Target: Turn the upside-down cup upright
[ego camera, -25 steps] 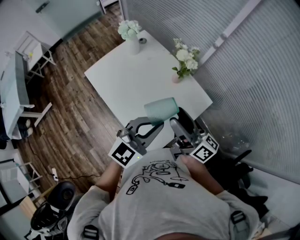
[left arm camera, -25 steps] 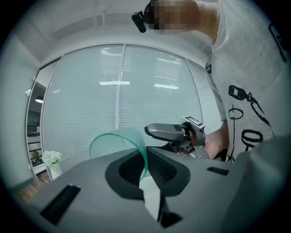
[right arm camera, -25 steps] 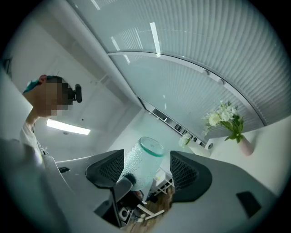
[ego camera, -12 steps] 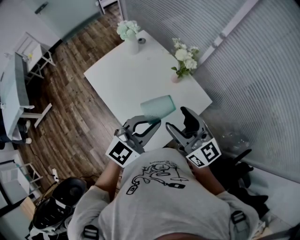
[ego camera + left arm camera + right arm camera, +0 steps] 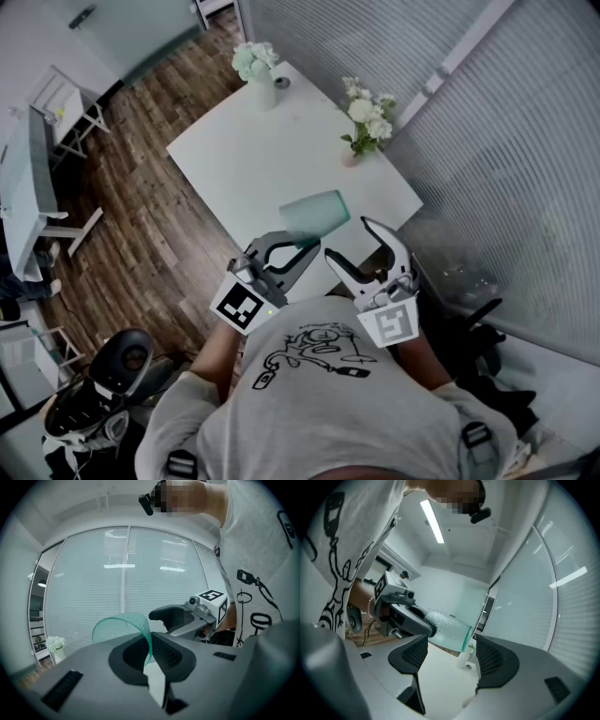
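Note:
The cup [image 5: 315,214] is translucent teal with a dimpled wall. It hangs on its side above the white table's [image 5: 246,155] near edge. My left gripper [image 5: 292,246] is shut on it, its pads pinching the cup's wall at one end. In the left gripper view the curved cup [image 5: 121,624] rises between the jaws. My right gripper [image 5: 349,238] stands open just right of the cup with nothing between its fingers. In the right gripper view the cup [image 5: 449,630] lies ahead of the right gripper [image 5: 450,645], held by the left gripper [image 5: 427,627].
Two vases of pale flowers stand on the table, one at the far corner [image 5: 257,62] and one at the right edge [image 5: 369,118]. Window blinds [image 5: 487,141] run along the right. Wood floor [image 5: 141,197] and white furniture [image 5: 47,159] lie to the left.
My right gripper has rolled about its own axis, so its marker cube now faces up, and it stays open beside the cup. The left gripper and cup have barely moved.

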Available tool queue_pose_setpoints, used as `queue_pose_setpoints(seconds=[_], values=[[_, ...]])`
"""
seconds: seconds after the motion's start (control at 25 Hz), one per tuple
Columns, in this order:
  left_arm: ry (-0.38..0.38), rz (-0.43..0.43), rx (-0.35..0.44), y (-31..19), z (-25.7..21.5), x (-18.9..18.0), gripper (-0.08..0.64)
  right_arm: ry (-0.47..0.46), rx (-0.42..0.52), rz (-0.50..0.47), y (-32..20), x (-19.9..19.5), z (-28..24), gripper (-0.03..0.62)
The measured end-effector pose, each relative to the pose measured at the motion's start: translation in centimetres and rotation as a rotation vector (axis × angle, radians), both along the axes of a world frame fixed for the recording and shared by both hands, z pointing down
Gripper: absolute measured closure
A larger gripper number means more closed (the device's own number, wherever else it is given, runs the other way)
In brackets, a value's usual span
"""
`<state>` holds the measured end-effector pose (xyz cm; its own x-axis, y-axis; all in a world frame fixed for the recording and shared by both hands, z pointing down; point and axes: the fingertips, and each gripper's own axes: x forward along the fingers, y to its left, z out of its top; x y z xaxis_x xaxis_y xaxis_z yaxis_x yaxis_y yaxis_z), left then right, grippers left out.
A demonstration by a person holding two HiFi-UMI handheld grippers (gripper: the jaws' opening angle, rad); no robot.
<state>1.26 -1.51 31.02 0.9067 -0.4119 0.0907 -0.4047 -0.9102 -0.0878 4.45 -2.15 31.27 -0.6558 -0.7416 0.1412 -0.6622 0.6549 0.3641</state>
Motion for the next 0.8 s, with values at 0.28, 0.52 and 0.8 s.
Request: queue_pose_setpoints(seconds=[0.28, 0.52, 0.8], values=[[0.008, -0.007, -0.001, -0.1, 0.0, 0.1, 0.546, 0.274, 0.154, -0.019, 0.4, -0.8, 0.1, 0.268], [0.002, -0.008, -0.010, -0.2, 0.2, -0.1, 0.546, 0.454, 0.226, 0.010, 0.1, -1.1, 0.7, 0.267], [0.001, -0.013, -0.045, -0.2, 0.7, 0.2, 0.546, 0.603, 0.285, 0.039, -0.5, -0.5, 1.7, 0.256]])
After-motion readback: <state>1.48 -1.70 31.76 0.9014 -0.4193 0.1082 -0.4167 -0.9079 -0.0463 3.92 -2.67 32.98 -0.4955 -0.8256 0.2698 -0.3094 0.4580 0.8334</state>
